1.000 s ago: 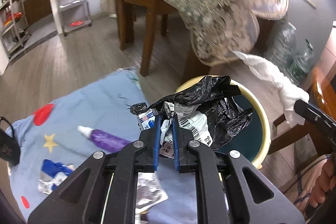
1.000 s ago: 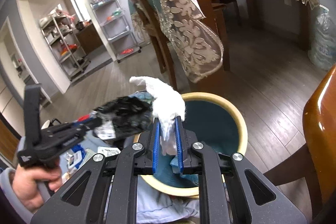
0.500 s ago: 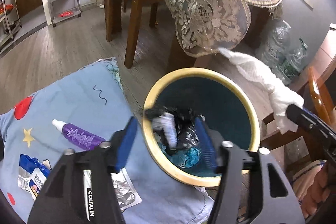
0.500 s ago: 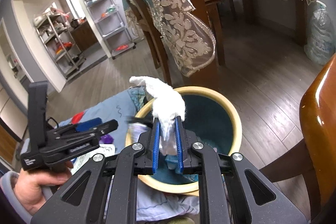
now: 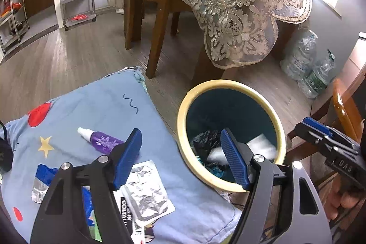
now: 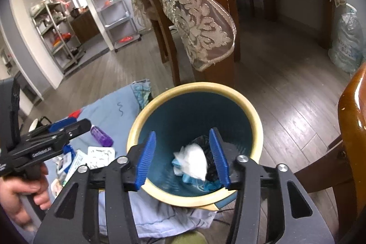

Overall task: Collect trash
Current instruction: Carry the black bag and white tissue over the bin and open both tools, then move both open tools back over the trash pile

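Your left gripper [image 5: 180,158] and right gripper [image 6: 183,158] are both spreading, nothing between the pads. The purple tube [image 5: 100,140] lies flat, cap toward ten o'clock; the white wad [image 6: 194,160] sits in the bin [image 6: 254,116].

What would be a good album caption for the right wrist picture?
Right hand-held gripper, jaws opening, above the yellow-rimmed bin where a white tissue lies on black plastic.

You are looking at a grey wood-plank floor [image 5: 75,61]. On it lies a light blue cloth [image 5: 96,106] printed with red dots and a yellow star. On the cloth you have a purple tube [image 5: 100,140], a silver foil wrapper [image 5: 146,193] and a blue-and-foil packet [image 5: 42,177]. The yellow-rimmed bin [image 5: 228,84] stands at the cloth's edge. Clear plastic bottles [image 5: 306,61] sit on the floor beyond.
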`<state>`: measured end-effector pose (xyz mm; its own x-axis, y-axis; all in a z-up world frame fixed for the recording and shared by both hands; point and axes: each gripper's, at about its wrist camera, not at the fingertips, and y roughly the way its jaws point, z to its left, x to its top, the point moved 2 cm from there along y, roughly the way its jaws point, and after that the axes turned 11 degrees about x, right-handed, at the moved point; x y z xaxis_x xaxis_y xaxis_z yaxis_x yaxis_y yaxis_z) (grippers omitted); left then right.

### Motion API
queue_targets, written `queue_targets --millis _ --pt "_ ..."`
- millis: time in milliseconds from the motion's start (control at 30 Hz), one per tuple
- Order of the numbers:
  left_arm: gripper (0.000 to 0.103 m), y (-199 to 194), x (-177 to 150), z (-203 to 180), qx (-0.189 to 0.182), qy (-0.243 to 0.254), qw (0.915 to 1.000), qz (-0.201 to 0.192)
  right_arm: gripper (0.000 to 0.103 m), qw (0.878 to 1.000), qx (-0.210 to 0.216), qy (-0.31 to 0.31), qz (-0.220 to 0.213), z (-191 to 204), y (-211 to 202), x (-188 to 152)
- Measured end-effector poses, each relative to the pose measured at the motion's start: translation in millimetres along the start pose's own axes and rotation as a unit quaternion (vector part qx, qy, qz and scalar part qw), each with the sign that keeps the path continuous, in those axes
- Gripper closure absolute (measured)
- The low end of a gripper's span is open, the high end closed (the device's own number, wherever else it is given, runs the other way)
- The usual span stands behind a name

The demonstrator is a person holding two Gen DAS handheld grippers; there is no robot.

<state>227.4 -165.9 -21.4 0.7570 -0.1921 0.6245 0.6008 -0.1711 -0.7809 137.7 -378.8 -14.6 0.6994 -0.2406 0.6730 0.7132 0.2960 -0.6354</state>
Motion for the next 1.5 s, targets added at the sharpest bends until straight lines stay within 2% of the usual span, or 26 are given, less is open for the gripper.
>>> queue_targets --millis 67,300,567,1033,1200,1500 --pt "0.033 -3 -1 6 0.004 -0.001 1.0000 -0.002 0.044 1.000 0.003 0.002 -0.005 1 -2 1" --pt "0.032 -15 -4 35 0.022 -0.015 0.9996 -0.011 0.034 1.000 0.016 0.001 -0.008 10 -1 2" --pt "0.020 -29 -12 81 0.057 -0.044 0.9971 -0.021 0.019 0.999 0.034 -0.007 -0.011 33 -2 6" --pt "0.017 -61 -46 161 0.108 -0.084 0.9905 -0.017 0.015 0.996 0.071 -0.043 0.017 80 16 -1" --pt "0.017 -71 -70 186 0.117 -0.095 0.9885 -0.004 0.015 0.994 0.084 -0.054 0.039 95 30 -8" --pt "0.017 -64 -104 200 0.118 -0.115 0.9854 0.044 0.015 0.988 0.102 -0.086 0.079 124 51 -25"
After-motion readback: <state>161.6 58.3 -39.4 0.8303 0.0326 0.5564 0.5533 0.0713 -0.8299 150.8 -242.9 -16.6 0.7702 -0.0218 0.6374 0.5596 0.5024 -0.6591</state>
